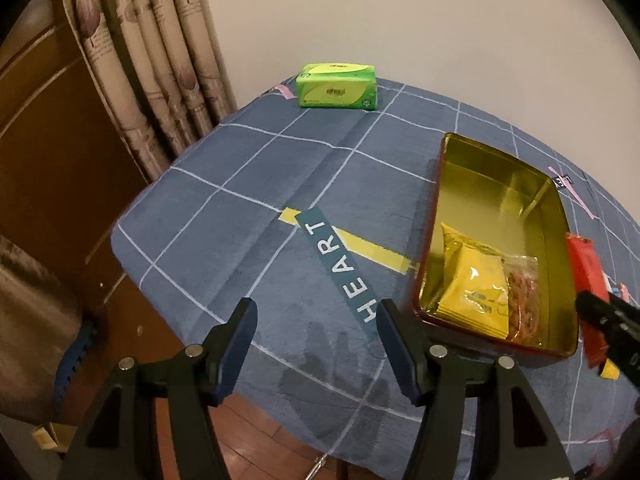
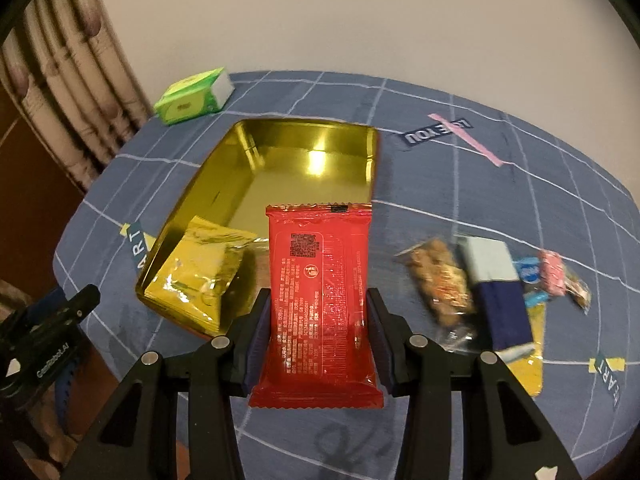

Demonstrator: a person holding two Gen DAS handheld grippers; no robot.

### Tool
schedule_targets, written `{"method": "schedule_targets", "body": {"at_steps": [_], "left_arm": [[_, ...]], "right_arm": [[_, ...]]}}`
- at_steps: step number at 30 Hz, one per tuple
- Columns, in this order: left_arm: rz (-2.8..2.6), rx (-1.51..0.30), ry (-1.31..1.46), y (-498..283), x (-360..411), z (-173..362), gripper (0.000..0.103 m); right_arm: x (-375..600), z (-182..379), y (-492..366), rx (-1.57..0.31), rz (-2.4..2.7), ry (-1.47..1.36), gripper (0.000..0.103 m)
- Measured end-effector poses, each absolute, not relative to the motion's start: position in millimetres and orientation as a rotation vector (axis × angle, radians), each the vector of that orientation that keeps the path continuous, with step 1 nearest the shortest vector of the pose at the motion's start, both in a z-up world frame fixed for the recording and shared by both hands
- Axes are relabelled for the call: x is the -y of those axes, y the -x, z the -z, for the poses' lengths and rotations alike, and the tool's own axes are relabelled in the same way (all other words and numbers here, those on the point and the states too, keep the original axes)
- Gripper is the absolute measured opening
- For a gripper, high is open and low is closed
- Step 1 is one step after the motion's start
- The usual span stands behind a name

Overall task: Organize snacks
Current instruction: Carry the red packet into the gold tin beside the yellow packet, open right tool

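From the left wrist view, the left claw [image 1: 316, 344] hangs over the near edge of the tabletop [image 1: 248, 184], which is covered by a blue checked cloth; its jaws stand apart with nothing between them, only the cloth's "HEART" lettering showing through the gap. Just to the right of it sits the gold tin [image 1: 448, 184], open, with a yellow packet [image 1: 472, 284] and a clear bag of reddish snacks [image 1: 524, 292] lying side by side at its near end. A green tissue pack [image 1: 336, 86] rests well apart at the far edge by the curtain [image 1: 152, 60]. At the right border the right claw [image 1: 612, 328] comes in, dark and partly cut off, with a red packet [image 1: 584, 268] in it, just beside the tin's right wall. From the right wrist view, the right claw [image 2: 316, 320] is closed on that red packet [image 2: 320, 300], its pads pressing both long sides, the packet standing upright with its printed back facing the camera. The packet's top overlaps the near right corner of the gold tin [image 2: 304, 148], where the yellow packet [image 2: 200, 276] lies. To the right, a blurred heap of small snacks [image 2: 492, 288] lies on the cloth, well clear of the tin. The left claw [image 2: 60, 316] shows at the lower left.
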State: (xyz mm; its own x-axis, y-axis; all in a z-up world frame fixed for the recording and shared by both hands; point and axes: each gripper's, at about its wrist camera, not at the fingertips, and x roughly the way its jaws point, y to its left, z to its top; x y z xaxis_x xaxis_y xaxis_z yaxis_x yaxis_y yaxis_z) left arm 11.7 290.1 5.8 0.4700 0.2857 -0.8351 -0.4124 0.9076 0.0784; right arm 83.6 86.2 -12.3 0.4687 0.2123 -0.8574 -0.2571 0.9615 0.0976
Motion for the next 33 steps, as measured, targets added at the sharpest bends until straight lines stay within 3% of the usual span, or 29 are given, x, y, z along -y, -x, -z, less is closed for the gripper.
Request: {"method": "schedule_targets", "body": {"at_steps": [33], "left_arm": [[-0.476, -1.010, 0.153, -11.8, -298.1, -1.9, 0.063]], "right_arm": [[-128.5, 53.9, -111.2, -1.120, -0.303, 0.125, 0.045]]}}
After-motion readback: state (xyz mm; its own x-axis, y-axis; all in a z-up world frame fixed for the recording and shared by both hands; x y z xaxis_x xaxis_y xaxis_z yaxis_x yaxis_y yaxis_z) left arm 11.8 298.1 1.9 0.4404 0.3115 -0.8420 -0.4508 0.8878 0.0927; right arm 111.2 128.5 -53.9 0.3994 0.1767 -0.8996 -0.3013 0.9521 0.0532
